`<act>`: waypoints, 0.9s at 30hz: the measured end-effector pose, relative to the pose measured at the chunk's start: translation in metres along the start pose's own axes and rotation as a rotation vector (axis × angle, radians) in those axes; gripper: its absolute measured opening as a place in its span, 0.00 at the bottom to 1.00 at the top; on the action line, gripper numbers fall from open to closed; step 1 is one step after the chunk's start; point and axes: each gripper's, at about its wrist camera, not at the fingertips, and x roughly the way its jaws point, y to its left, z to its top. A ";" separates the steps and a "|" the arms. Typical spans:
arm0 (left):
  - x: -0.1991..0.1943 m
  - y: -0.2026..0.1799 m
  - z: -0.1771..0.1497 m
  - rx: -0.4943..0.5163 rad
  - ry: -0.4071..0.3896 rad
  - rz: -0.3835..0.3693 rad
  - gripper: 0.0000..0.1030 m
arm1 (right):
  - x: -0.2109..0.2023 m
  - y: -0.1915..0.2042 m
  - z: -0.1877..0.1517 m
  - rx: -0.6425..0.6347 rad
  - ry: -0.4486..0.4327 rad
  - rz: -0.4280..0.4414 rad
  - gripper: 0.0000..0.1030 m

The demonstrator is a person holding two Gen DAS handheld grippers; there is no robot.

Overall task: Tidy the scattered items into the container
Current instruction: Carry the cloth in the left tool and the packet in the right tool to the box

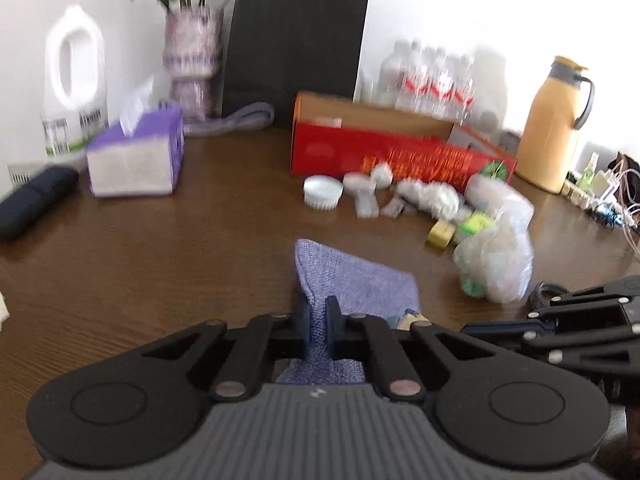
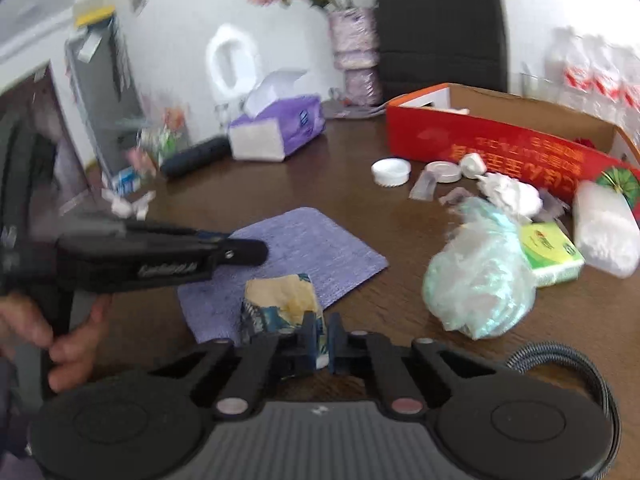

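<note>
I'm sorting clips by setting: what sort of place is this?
Probably a lived-in home room: a wooden table holding a tissue box, flower vase and thermos jug.

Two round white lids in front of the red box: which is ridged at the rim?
The bigger white lid, farthest left in the row. Its edge is toothed; the flatter lid beside it looks smooth-rimmed.

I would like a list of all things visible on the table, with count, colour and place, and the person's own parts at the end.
cloth: one, lilac, front centre, pinched
wrapper: one, yellow and blue, on cloth's near edge, gripped
box: one, red, open, back right
white lids: two, before box
plastic bag: one, pale green, right
tissue box: one, purple, back left
thermos: one, tan, far right
left gripper: shut on cloth
right gripper: shut on wrapper
hand: one, holding left gripper
</note>
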 end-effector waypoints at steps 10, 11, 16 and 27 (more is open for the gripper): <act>-0.031 0.001 0.016 0.003 -0.102 0.032 0.07 | -0.060 -0.014 0.009 0.101 -0.196 -0.073 0.00; -0.032 0.000 0.018 0.015 -0.104 0.025 0.07 | -0.067 -0.017 0.011 0.112 -0.219 -0.082 0.00; -0.036 -0.009 0.040 0.054 -0.151 -0.033 0.07 | -0.087 -0.038 0.025 0.134 -0.250 -0.113 0.00; -0.021 -0.003 0.044 0.019 -0.125 -0.009 0.07 | -0.004 -0.019 0.011 -0.026 0.039 -0.054 0.37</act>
